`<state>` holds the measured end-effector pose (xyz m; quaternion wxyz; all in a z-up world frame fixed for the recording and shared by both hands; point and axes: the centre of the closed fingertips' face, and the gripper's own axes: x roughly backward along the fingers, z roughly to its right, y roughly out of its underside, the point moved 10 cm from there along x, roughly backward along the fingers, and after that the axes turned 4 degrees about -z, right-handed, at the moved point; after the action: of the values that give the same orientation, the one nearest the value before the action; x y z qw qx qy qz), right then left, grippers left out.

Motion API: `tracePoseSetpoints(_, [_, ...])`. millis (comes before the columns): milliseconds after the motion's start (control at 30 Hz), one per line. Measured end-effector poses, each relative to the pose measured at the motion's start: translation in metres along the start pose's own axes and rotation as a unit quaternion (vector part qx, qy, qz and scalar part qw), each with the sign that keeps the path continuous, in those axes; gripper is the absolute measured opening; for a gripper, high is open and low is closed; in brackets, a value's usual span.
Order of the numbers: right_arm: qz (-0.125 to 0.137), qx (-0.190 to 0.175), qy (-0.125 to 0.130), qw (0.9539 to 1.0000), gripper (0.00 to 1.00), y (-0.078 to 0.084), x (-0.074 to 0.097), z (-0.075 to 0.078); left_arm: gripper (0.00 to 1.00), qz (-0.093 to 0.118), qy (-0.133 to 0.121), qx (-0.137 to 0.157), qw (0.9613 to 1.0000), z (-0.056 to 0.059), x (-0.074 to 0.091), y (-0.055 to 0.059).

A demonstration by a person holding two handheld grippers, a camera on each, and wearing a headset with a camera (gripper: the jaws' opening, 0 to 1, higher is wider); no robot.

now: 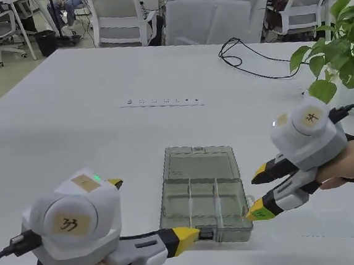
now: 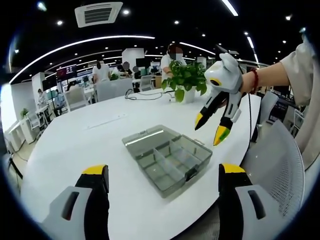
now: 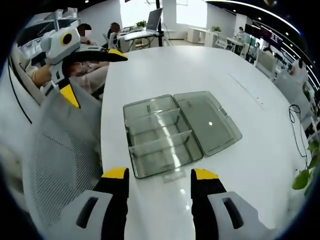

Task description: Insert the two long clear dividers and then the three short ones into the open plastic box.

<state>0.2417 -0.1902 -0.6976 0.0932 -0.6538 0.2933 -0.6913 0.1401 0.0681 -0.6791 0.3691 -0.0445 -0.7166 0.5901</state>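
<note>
Lying open on the table (image 1: 70,117), the box (image 1: 201,164) sits between the left gripper (image 1: 152,208) and right gripper (image 1: 257,194), both with fingers apart and empty. Clear dividers (image 3: 161,143) stand inside; their count is hard to make out. Markings: left label (image 1: 69,224) reads "33"; right label (image 1: 312,118) is illegible.

one desk (image 1: 70,117) carries everything. on it lies one clear plastic box (image 3: 165,159), made of one base and one lid (image 1: 201,161) folded open. two long dividers (image 3: 159,141) stand in the base and split it into three lanes; any short cross pieces are too faint to count. there are two grippers, the left gripper (image 1: 151,209) and the right gripper (image 1: 258,193), each with two yellow-tipped fingers (image 1: 186,234), four in all. one potted plant (image 1: 343,43), one black cable (image 1: 244,55) and one pale strip (image 1: 162,101) also sit on the desk. at least four chairs (image 1: 207,21) stand beyond it.
</note>
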Motion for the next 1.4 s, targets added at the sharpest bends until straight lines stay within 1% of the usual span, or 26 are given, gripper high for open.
tracePoseSetpoints(67, [-0.005, 0.004, 0.001, 1.0, 0.51, 0.004, 0.0, 0.002, 0.92, -0.001, -0.002, 0.0, 1.0, 0.0, 0.0, 0.0])
tracePoseSetpoints(167, [-0.018, 0.023, -0.002, 0.9996, 0.51, 0.011, -0.001, 0.007, 0.92, -0.003, -0.005, 0.001, 1.0, -0.001, 0.002, 0.001])
tracePoseSetpoints(300, [-0.028, 0.04, -0.005, 0.9988, 0.5, 0.02, -0.003, 0.009, 0.91, -0.006, -0.009, 0.0, 0.9999, -0.003, 0.003, 0.001])
tracePoseSetpoints(500, [-0.055, 0.062, -0.011, 0.9965, 0.49, 0.035, -0.007, 0.013, 0.91, -0.008, -0.013, 0.002, 0.9999, -0.005, 0.003, 0.002])
tracePoseSetpoints(567, [-0.059, 0.064, -0.013, 0.9961, 0.48, 0.038, -0.009, 0.014, 0.91, -0.009, -0.013, 0.002, 0.9999, -0.005, 0.003, 0.002])
tracePoseSetpoints(667, [-0.077, 0.076, -0.013, 0.9941, 0.47, 0.045, -0.011, 0.015, 0.9, -0.01, -0.014, 0.003, 0.9998, -0.005, 0.003, 0.002])
tracePoseSetpoints(767, [-0.083, 0.07, -0.014, 0.994, 0.47, 0.049, -0.014, 0.016, 0.9, -0.01, -0.015, 0.005, 0.9998, -0.005, 0.003, 0.002])
tracePoseSetpoints(967, [-0.106, 0.081, -0.013, 0.991, 0.45, 0.057, -0.019, 0.019, 0.88, -0.011, -0.013, 0.003, 0.9998, -0.004, 0.003, 0.002])
tracePoseSetpoints(1167, [-0.12, 0.089, -0.011, 0.9888, 0.42, 0.065, -0.023, 0.021, 0.87, -0.012, -0.012, 0.0, 0.9999, -0.003, 0.002, 0.001])
tracePoseSetpoints(1400, [-0.122, 0.086, -0.011, 0.9887, 0.39, 0.071, -0.024, 0.025, 0.86, -0.015, -0.009, -0.006, 0.9998, -0.002, 0.002, 0.001])
